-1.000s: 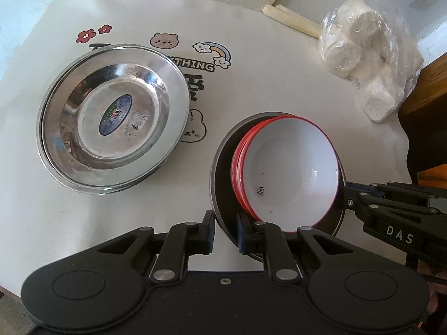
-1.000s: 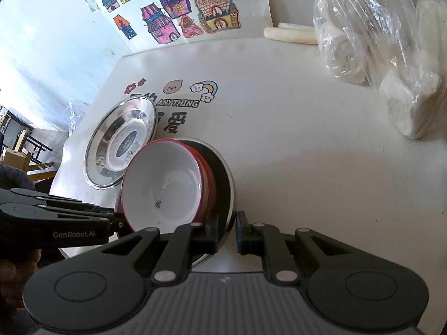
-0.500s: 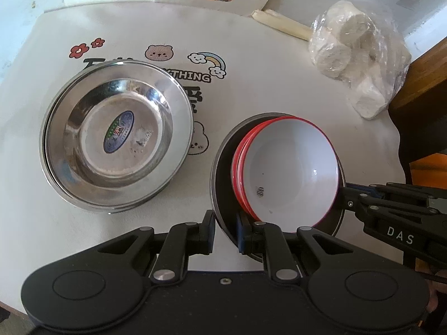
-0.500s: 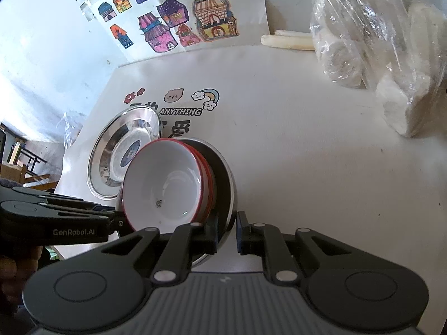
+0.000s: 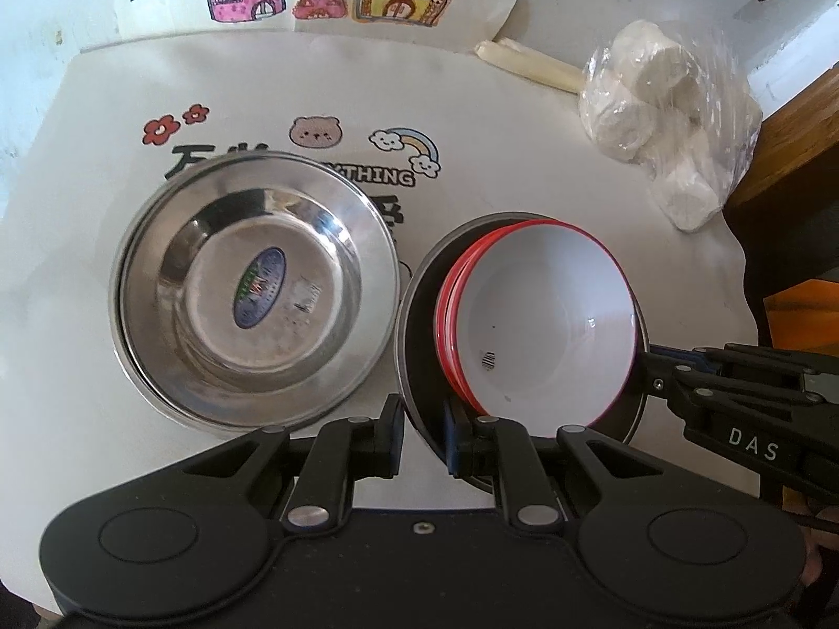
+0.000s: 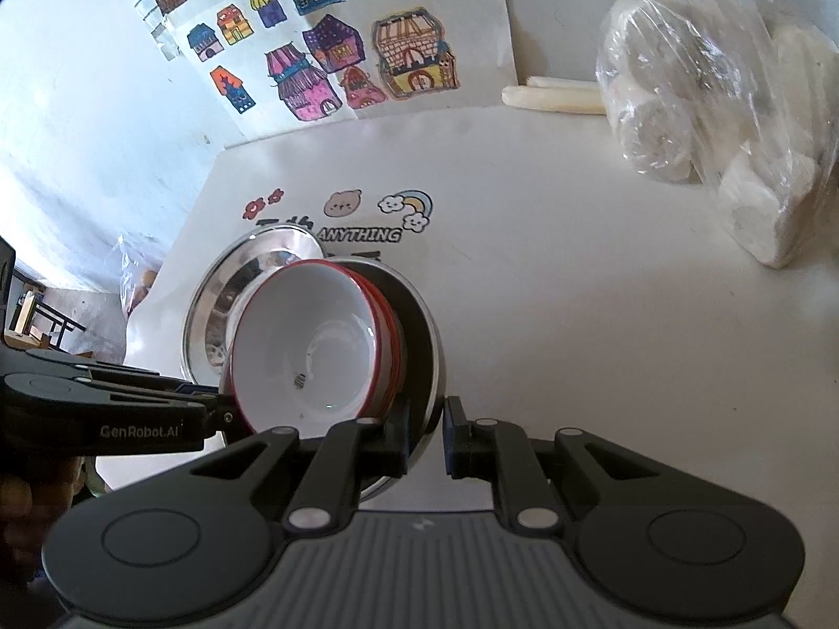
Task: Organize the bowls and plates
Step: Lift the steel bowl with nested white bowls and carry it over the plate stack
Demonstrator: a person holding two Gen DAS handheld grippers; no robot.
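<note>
On the printed table cover (image 5: 498, 120), only "ANYTHING" (image 6: 359, 235) read cleanly; in the left wrist view the steel plate (image 5: 251, 299) cut it to "THING", and the dark characters beside it were half covered. Plate carried an oval blue sticker (image 5: 259, 287), text too small to read. Left gripper (image 5: 422, 432) was clamped narrow on the near rim of the steel bowl (image 5: 419, 325); right gripper (image 6: 426, 432) pinched the opposite rim. Inside sat the red-rimmed white bowls (image 5: 545, 325), stacked and tilted, count unclear, with a small barcode-like mark in the top one. Steel bowl sat just beside the plate, whether off the table hard to tell. Gripper bodies read "DAS" (image 5: 752, 443) and "GenRobot.AI" (image 6: 140, 431). Bag of white rolls (image 5: 666, 141) at far right, cut off in the right wrist view; house drawings (image 6: 335, 63) on the wall, partly cropped
</note>
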